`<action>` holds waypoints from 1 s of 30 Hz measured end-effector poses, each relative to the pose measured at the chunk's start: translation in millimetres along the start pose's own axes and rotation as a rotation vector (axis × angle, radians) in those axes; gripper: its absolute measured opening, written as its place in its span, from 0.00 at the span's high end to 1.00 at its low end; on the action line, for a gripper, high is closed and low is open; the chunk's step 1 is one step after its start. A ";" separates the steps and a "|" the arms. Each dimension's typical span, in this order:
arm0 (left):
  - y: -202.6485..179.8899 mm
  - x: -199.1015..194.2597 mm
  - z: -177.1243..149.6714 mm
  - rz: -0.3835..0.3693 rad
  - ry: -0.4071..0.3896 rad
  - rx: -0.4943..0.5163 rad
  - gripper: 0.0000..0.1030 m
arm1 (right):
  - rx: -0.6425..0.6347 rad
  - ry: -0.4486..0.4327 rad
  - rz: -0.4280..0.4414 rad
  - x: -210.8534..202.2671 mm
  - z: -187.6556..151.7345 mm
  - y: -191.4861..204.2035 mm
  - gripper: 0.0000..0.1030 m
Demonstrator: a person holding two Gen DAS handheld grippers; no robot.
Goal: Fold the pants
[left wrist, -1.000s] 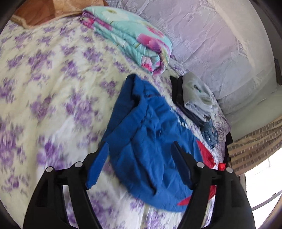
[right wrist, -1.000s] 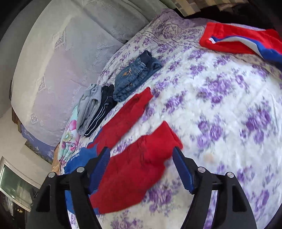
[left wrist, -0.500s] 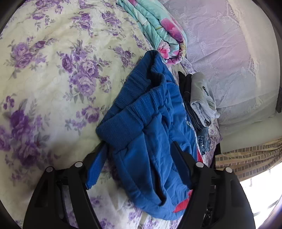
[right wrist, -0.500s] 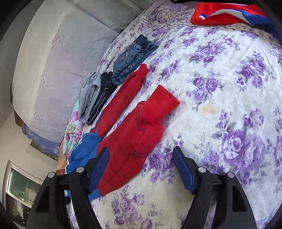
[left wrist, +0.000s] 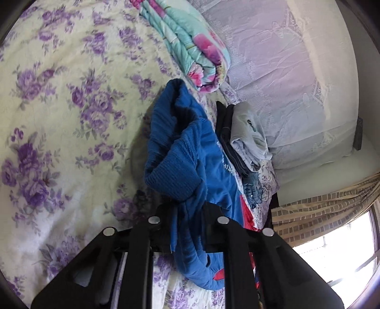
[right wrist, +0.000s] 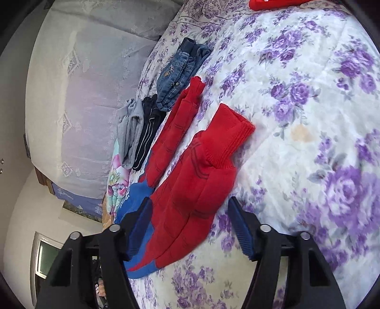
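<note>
The pants are blue at the top and red in the legs, and lie on a flowered bedspread. In the left wrist view my left gripper [left wrist: 188, 214] is shut on the blue waist part [left wrist: 182, 152], which bunches up and hides the fingertips. In the right wrist view the red legs [right wrist: 194, 166] stretch away from me, one leg folded over near its ribbed cuff [right wrist: 234, 133]. My right gripper [right wrist: 190, 225] is open, its blue-padded fingers either side of the near red leg, just above the cloth.
A row of folded clothes lies by the grey pillows [left wrist: 296, 83]: grey pants [right wrist: 129, 133], dark pants [right wrist: 147, 128], jeans [right wrist: 182, 71]. A rolled flowered quilt [left wrist: 190, 47] lies beyond the waist. A red garment [right wrist: 273, 3] sits at the far edge. A curtain and window [left wrist: 332, 225] are right.
My left gripper has closed on the blue waist and the cloth has bunched up between its fingers. My right gripper has come closer over the red leg, still open.
</note>
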State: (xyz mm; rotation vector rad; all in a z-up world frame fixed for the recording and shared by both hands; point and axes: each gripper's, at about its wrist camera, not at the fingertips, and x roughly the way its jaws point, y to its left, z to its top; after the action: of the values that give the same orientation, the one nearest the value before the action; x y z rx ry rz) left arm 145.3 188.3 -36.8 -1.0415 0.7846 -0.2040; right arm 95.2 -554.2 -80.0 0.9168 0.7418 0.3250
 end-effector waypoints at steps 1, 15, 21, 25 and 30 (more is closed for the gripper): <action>-1.5 -2.5 1.4 0.001 -0.002 0.001 0.87 | -0.004 0.006 -0.003 7.2 2.1 -0.6 0.66; 27.0 -73.6 -45.7 0.044 0.008 -0.002 0.87 | -0.188 0.057 -0.042 -42.9 -11.4 22.4 0.91; 63.1 -78.9 -63.7 0.025 0.002 -0.080 0.80 | -0.079 0.071 -0.073 -46.8 -24.0 -14.1 0.80; 39.6 -116.3 -56.8 0.156 -0.139 0.043 0.61 | -0.101 0.021 -0.089 -69.1 -14.7 -6.2 0.78; -5.6 -130.4 -44.2 0.144 -0.180 0.171 0.55 | -0.181 -0.003 -0.147 -68.5 -13.2 13.9 0.40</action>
State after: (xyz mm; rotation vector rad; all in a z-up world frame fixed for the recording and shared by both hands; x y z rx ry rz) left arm 23.5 220.2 19.3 -0.8256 0.6634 -0.0519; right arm 38.0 -575.8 -43.8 0.6873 0.7597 0.2560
